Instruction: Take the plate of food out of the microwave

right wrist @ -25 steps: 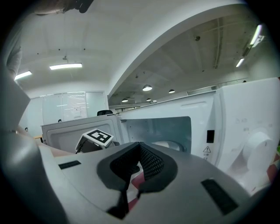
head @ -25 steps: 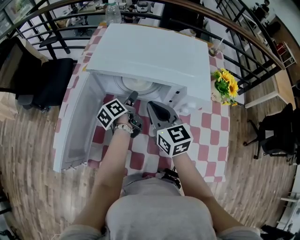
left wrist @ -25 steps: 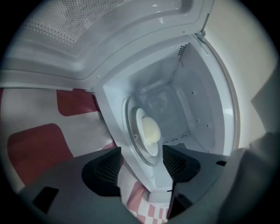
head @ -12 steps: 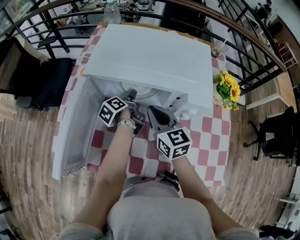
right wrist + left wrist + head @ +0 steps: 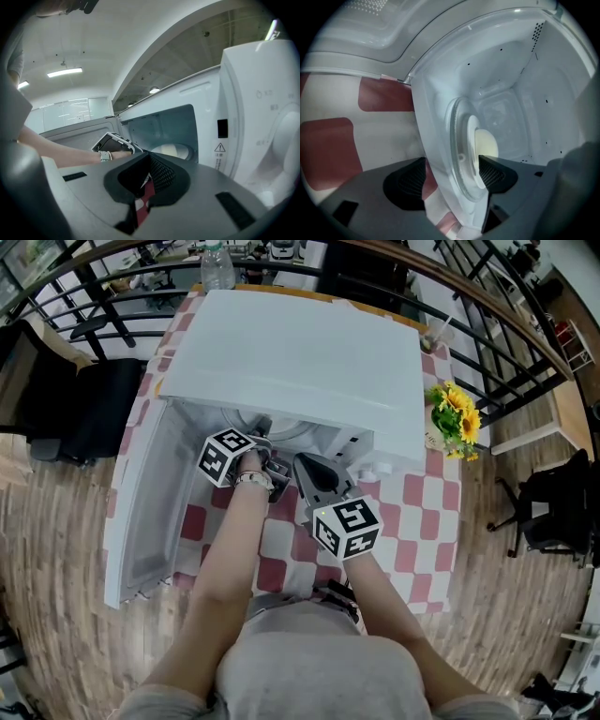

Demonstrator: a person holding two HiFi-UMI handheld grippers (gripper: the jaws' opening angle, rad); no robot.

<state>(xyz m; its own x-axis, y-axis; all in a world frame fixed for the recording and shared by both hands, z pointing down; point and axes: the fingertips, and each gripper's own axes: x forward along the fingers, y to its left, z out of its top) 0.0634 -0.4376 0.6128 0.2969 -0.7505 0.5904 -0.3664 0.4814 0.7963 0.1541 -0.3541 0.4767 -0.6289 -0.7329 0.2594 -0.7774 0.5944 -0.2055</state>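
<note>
Plate of white ceramic (image 5: 292, 430), round and carrying a pale mound of food, sits inside the white microwave oven (image 5: 291, 352); from the head view only a sliver of it shows under the oven's top edge. The oven stands on a bench covered with a red-and-white checked cloth (image 5: 412, 512), and its white door (image 5: 141, 502) hangs wide open to the left. Around the bench lie a wood-plank floor (image 5: 56, 549), a curved black metal railing (image 5: 487, 315), a black office chair (image 5: 84, 399) and a bunch of yellow sunflowers (image 5: 450, 413) at the bench's right edge. The left tongs (image 5: 264, 432) reach into the oven's mouth, while the right tongs (image 5: 305, 463) hover over the cloth just in front of it.

In the left gripper view the plate rests on the clear glass turntable (image 5: 457, 140) in the middle of the white cavity. The left tongs have just been opening and stand spread wide. The near rims of the turntable and plate show between the pads (image 5: 405, 180), which do not close on them; whether either pad touches a rim I cannot tell.

In the right gripper view the right tongs are pressed together at the tips and hold nothing, with checked cloth showing below them. Beyond them, the left hand (image 5: 115, 145) is at the open cavity, where the plate lies.
</note>
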